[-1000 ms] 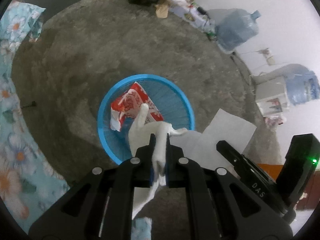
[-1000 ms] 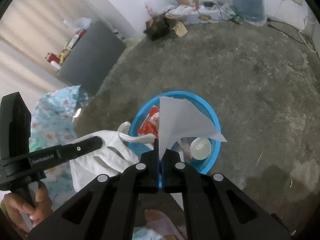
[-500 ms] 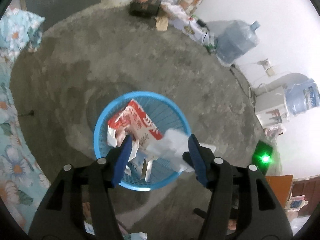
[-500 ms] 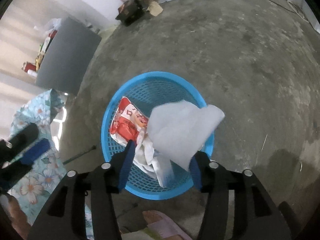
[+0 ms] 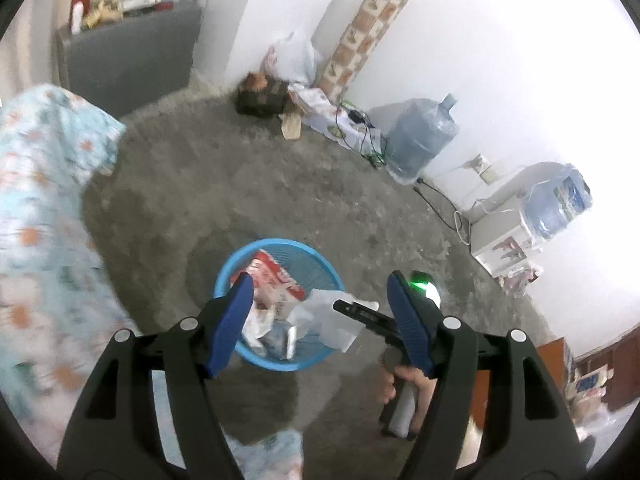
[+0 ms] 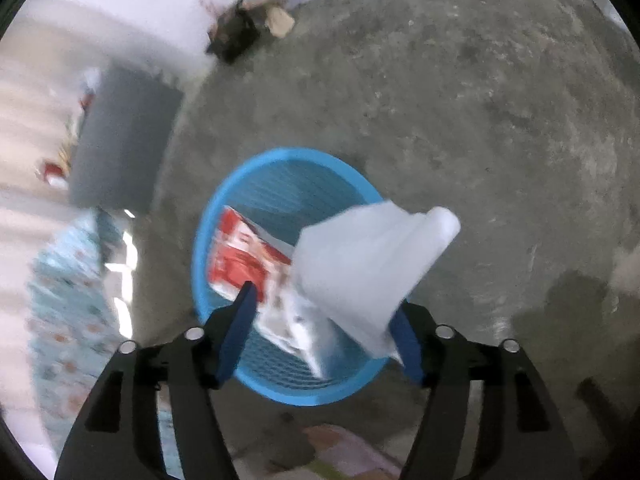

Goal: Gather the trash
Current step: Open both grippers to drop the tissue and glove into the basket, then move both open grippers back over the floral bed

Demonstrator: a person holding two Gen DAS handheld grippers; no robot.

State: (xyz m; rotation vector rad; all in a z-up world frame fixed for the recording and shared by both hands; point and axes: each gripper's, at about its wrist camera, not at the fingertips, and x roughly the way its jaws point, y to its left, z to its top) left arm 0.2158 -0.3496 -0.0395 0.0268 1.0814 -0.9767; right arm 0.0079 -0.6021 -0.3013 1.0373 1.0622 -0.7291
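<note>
Left gripper [image 5: 320, 312] jaws just opened, nothing held between them. Right gripper [image 6: 324, 324] jaws just opened too; white paper [image 6: 372, 264] is seen loose over the blue basket [image 6: 280, 164], red packet [image 6: 244, 256] inside.

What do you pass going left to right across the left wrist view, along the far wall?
Grey cabinet → white plastic bag → tiled column → standing water jug → white dispenser → water jug lying on it.

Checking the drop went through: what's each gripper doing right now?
Left gripper: open, just opening, holds nothing.
Right gripper: open, just opening, white paper released.
</note>
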